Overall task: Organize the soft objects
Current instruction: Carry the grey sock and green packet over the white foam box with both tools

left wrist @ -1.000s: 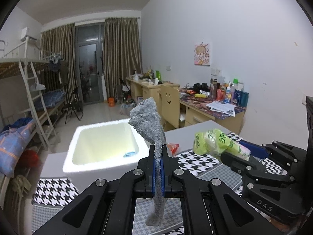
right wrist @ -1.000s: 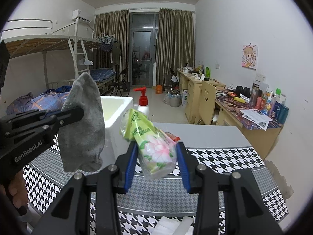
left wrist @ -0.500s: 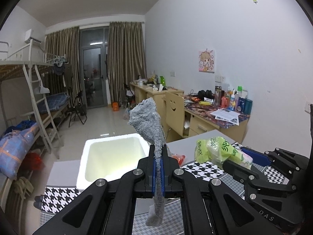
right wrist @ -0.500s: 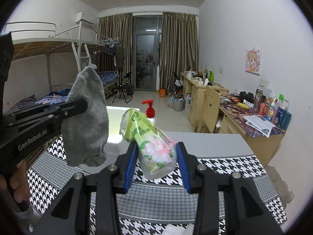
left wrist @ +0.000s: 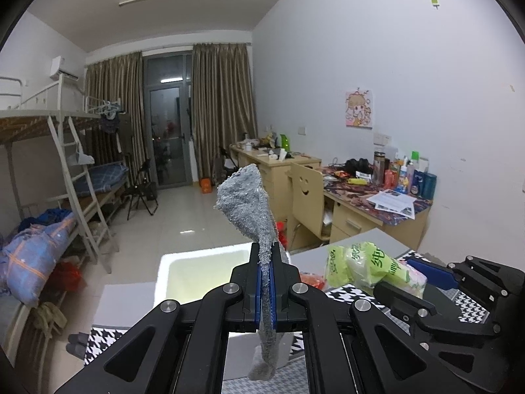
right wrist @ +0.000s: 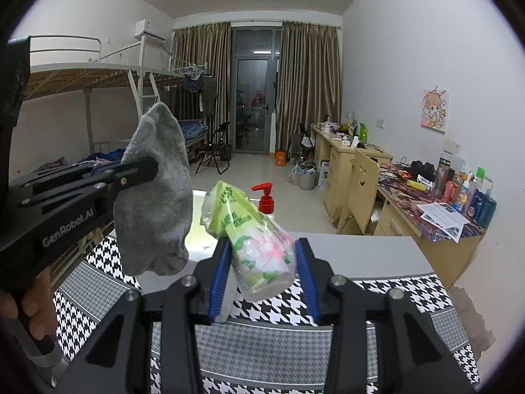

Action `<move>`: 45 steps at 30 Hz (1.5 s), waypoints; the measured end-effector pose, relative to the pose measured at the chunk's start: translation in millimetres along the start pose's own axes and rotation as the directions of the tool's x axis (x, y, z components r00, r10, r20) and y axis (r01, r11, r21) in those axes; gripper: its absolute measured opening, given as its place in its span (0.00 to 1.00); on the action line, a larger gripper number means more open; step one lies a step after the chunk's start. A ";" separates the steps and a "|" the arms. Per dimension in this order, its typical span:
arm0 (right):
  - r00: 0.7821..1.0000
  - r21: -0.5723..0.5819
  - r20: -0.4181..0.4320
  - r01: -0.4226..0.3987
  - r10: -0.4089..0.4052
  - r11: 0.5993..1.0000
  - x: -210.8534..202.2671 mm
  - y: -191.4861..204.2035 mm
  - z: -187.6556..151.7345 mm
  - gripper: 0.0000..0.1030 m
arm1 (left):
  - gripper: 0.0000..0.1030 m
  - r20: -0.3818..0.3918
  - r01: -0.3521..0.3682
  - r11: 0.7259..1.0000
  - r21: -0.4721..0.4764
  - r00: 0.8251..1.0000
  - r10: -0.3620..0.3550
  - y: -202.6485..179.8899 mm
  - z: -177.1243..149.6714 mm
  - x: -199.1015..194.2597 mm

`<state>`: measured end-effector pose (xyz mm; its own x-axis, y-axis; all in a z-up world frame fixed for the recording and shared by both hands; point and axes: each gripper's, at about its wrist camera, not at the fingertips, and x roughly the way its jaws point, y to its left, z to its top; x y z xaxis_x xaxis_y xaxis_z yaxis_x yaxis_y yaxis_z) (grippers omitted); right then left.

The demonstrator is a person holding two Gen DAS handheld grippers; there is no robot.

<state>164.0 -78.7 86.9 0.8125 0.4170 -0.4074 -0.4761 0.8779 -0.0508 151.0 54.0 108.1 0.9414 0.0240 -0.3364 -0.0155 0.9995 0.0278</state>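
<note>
— What have the left tongs [left wrist: 266, 290] got?

— A grey sock [left wrist: 249, 203]. The two blue pads are pressed flat on its middle, so the toe end stands up above them and the cuff hangs down below. In the right wrist view the same sock [right wrist: 156, 197] droops from the left tongs [right wrist: 149, 169], held up in the air over the near-left part of the counter [right wrist: 361, 252].

— And the right tongs?

— The right tongs [right wrist: 262, 272] are partly closed around a green-and-white pack of tissues [right wrist: 252, 239] with a pink flower printed on it. Both blue pads touch its sides and it pokes up and to the left between them. From the left wrist camera the pack [left wrist: 367, 266] sits to the right of the sock, clamped in the right tongs [left wrist: 423, 292].

— Where is all this relative to the box?

— A white foam box [left wrist: 203, 272] stands open on the counter just beyond the left tongs, its pale inside showing. The sock is held above its near edge. A red pump bottle [right wrist: 266, 198] stands behind the tissue pack, next to the box.

— The counter itself?

— Grey top, with a black-and-white houndstooth cloth [right wrist: 377, 298] over the near part.
</note>
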 end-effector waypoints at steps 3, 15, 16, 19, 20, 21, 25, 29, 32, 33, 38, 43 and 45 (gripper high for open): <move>1.000 -0.001 -0.003 -0.004 0.004 1.000 3.4 1.5 5.6 0.44 | 0.04 0.010 -0.009 1.000 -0.009 1.000 0.009 6.0 5.4 2.0; 1.000 -0.012 -0.006 -0.031 0.031 0.999 15.3 10.4 19.8 0.44 | 0.04 0.013 -0.060 0.998 -0.029 0.998 0.060 22.4 16.4 17.3; 0.999 -0.010 -0.007 -0.037 0.037 0.999 16.1 10.3 21.0 0.44 | 0.04 0.013 -0.058 0.998 -0.031 0.998 0.059 23.5 16.6 18.6; 0.999 -0.012 -0.011 -0.047 0.046 0.999 18.6 11.8 26.0 0.44 | 0.04 0.000 -0.065 0.997 -0.047 0.998 0.065 30.0 16.6 24.0; 0.999 -0.014 -0.010 -0.046 0.046 0.999 19.6 13.1 27.4 0.44 | 0.04 -0.002 -0.070 0.996 -0.049 0.998 0.070 31.0 16.7 24.8; 0.999 -0.016 -0.009 -0.048 0.048 0.999 20.6 14.0 28.6 0.44 | 0.04 -0.006 -0.076 0.996 -0.051 0.997 0.076 32.8 16.6 26.5; 0.998 -0.008 -0.020 -0.060 0.060 0.998 27.6 16.0 33.1 0.44 | 0.04 -0.012 -0.091 0.994 -0.059 0.996 0.090 39.0 17.0 29.7; 0.998 -0.012 -0.025 -0.057 0.057 0.998 35.5 16.8 38.2 0.44 | 0.04 -0.014 -0.101 0.993 -0.057 0.995 0.101 42.7 18.5 33.5; 0.998 -0.016 -0.032 -0.050 0.050 0.999 42.8 20.3 40.2 0.44 | 0.04 -0.029 -0.106 0.993 -0.057 0.994 0.104 46.0 18.2 40.2; 0.998 -0.015 -0.040 -0.056 0.056 0.998 45.5 21.0 40.7 0.44 | 0.04 -0.032 -0.109 0.992 -0.056 0.994 0.107 46.0 17.8 42.7; 0.997 -0.010 -0.059 -0.052 0.051 0.999 56.5 24.6 43.0 0.44 | 0.04 -0.055 -0.123 0.990 -0.068 0.991 0.119 52.3 13.9 52.4; 0.996 -0.014 -0.079 -0.048 0.047 0.999 66.3 28.4 44.3 0.44 | 0.04 -0.062 -0.128 0.990 -0.062 0.990 0.124 55.5 12.4 60.8; 0.995 -0.009 -0.089 -0.052 0.051 0.999 69.4 29.1 44.1 0.44 | 0.04 -0.071 -0.131 0.990 -0.061 0.989 0.126 56.7 12.6 66.6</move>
<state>221.4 -13.8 97.4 0.7543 0.4383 -0.4889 -0.5204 0.8531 -0.0382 217.1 112.0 99.1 0.9055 0.1516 -0.3963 -0.1591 0.9872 0.0140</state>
